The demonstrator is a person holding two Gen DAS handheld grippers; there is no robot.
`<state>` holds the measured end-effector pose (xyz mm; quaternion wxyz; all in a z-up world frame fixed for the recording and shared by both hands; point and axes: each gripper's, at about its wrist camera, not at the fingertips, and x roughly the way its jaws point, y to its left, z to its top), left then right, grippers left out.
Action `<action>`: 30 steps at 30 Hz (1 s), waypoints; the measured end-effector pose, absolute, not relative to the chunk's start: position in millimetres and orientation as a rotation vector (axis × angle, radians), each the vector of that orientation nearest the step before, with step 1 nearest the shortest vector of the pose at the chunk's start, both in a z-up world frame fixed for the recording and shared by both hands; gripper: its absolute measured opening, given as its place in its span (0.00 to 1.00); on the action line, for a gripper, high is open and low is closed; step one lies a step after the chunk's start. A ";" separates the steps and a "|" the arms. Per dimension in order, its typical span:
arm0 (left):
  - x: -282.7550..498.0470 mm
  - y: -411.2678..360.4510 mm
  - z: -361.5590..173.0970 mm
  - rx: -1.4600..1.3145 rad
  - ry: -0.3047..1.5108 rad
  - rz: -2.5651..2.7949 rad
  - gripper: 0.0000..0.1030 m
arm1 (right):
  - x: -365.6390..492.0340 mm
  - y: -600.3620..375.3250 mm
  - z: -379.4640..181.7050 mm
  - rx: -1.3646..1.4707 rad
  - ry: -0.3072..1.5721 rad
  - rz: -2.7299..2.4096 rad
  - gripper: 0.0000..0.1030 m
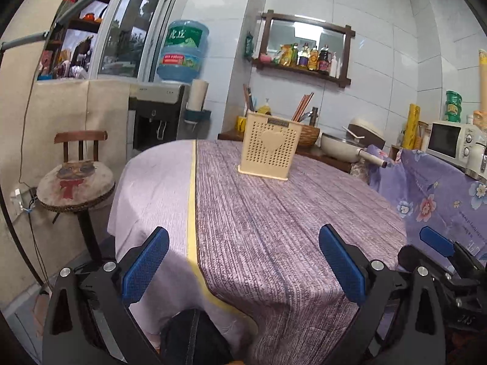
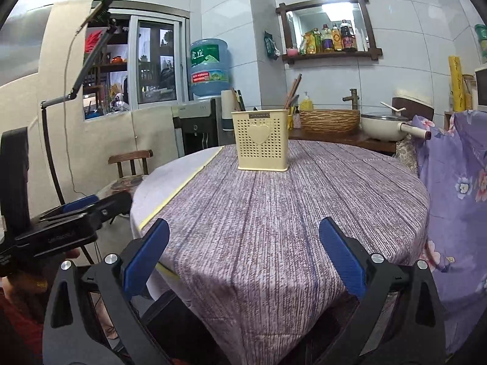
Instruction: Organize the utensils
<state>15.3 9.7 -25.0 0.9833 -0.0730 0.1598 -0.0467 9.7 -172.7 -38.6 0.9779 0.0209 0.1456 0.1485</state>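
— While both grippers hang wide apart and empty at the near table edge, where's the target?
— Cream perforated plastic utensil holder with a heart [image 2: 261,140], upright, dead ahead at twelve o'clock from the right gripper [image 2: 243,257].
— And the left gripper [image 1: 243,266]?
— Holder sits about one o'clock; I judge the right better lined up. No loose utensils visible on the purple woven tablecloth [image 2: 304,206].

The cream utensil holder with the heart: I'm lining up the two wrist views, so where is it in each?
Left wrist: cream utensil holder upper centre, on the far side of the table.
Right wrist: upper centre, far side as well.
Shared landmark: blue water jug, upper left of it.
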 end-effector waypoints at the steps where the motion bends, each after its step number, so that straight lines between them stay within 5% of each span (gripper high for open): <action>1: 13.3 7.9 -22.6 -0.138 0.306 -0.090 0.95 | 5.1 -170.6 -37.3 0.031 0.280 0.304 0.94; 30: 4.6 4.8 -24.2 -0.136 0.289 -0.091 0.95 | -2.3 -176.2 -31.9 0.038 0.259 0.296 0.94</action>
